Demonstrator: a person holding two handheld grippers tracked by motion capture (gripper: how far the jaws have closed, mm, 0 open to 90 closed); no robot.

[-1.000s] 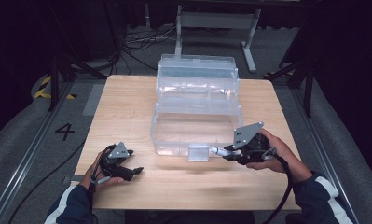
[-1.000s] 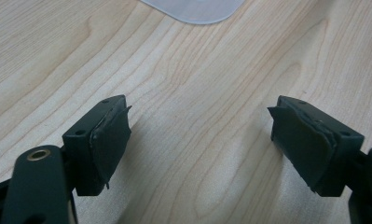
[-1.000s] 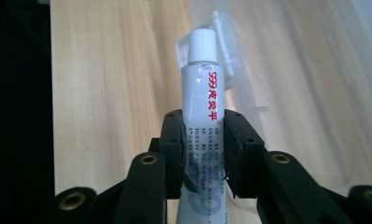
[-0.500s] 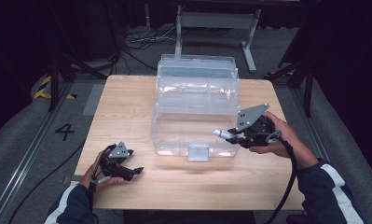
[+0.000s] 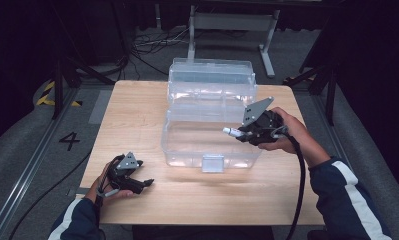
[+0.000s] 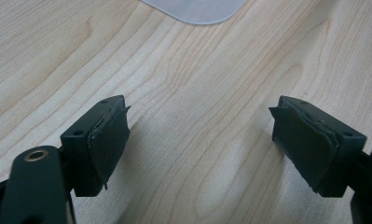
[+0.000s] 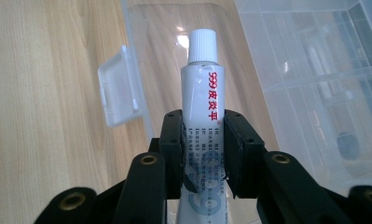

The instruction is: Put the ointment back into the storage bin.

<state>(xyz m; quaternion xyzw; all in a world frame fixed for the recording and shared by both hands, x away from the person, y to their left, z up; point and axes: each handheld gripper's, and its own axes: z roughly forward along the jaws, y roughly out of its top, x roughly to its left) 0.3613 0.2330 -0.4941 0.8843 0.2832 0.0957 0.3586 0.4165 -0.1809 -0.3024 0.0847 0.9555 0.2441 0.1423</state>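
Nearest, at about seven o'clock on the wooden counter, the left tool rests in the person's hand with its jaws spread wide and nothing between them; in the left gripper view bare wood lies between the pads. Farther in, at roughly three o'clock, the right tool is clamped on a white tube, the pads pressing its lower body, the white cap pointing away over the open lower tray of the clear plastic box. The box's latch faces six o'clock; its open lid stands toward twelve.
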